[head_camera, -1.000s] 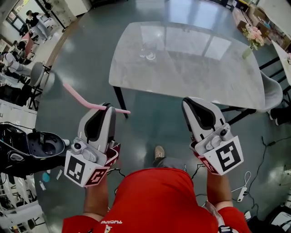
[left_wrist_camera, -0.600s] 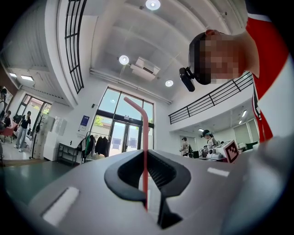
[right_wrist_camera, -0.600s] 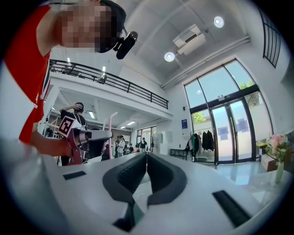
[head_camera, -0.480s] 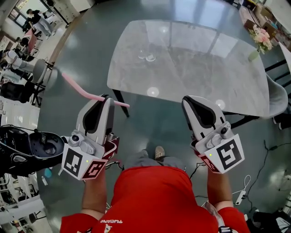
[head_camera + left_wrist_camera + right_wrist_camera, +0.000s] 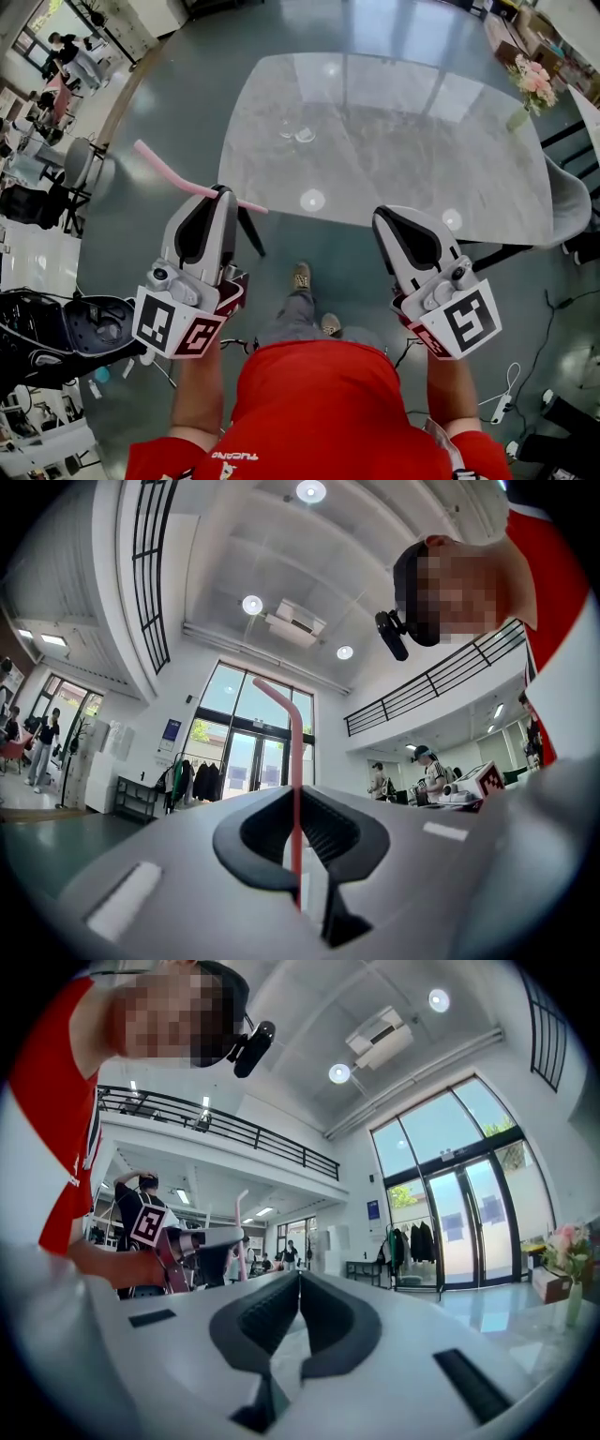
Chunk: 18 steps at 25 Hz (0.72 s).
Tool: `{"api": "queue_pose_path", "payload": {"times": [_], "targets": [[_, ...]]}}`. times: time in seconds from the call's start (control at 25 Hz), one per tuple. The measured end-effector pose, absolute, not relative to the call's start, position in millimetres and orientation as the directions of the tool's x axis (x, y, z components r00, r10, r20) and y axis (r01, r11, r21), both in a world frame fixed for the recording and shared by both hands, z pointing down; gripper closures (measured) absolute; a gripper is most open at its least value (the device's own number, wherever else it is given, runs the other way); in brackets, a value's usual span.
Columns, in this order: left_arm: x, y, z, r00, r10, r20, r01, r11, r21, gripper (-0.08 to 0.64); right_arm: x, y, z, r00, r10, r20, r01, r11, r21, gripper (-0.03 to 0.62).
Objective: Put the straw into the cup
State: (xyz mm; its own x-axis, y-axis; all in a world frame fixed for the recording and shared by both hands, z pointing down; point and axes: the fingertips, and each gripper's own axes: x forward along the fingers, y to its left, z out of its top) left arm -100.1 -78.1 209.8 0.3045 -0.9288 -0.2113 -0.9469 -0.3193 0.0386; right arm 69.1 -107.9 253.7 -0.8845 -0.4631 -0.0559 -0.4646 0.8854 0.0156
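A clear glass cup (image 5: 306, 134) stands on the grey marble table (image 5: 412, 141), near its far left part. My left gripper (image 5: 222, 191) is shut on a pink bendy straw (image 5: 178, 180) that lies crosswise through the jaws, well short of the table edge. In the left gripper view the straw (image 5: 296, 761) rises straight up from the closed jaws of the left gripper (image 5: 298, 803). My right gripper (image 5: 383, 215) hovers over the floor by the table's near edge, shut with nothing in it. In the right gripper view its jaws (image 5: 299, 1283) meet, and the straw (image 5: 241, 1232) shows to the left.
A second small glass (image 5: 286, 128) sits next to the cup. A vase of flowers (image 5: 522, 82) stands at the far right, and a grey chair (image 5: 565, 192) is beside the table. A black scooter (image 5: 56, 328) is at the left, and a cable (image 5: 502, 403) lies on the floor.
The person has stepped toward the table, one foot now forward, and both grippers sit closer to the table's edge. The left gripper keeps its hold on the straw.
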Motion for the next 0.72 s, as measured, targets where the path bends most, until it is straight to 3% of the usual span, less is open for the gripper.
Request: {"api": "queue_pose_path", "payload": {"times": [0.72], "targets": [[-148, -230, 264, 0.368, -0.911, -0.188, -0.919, -0.387, 0.077, 0.537, -2, -205, 271, -0.853, -0.520, 0.047, -0.519, 0.854, 0.036, 0.591]]}}
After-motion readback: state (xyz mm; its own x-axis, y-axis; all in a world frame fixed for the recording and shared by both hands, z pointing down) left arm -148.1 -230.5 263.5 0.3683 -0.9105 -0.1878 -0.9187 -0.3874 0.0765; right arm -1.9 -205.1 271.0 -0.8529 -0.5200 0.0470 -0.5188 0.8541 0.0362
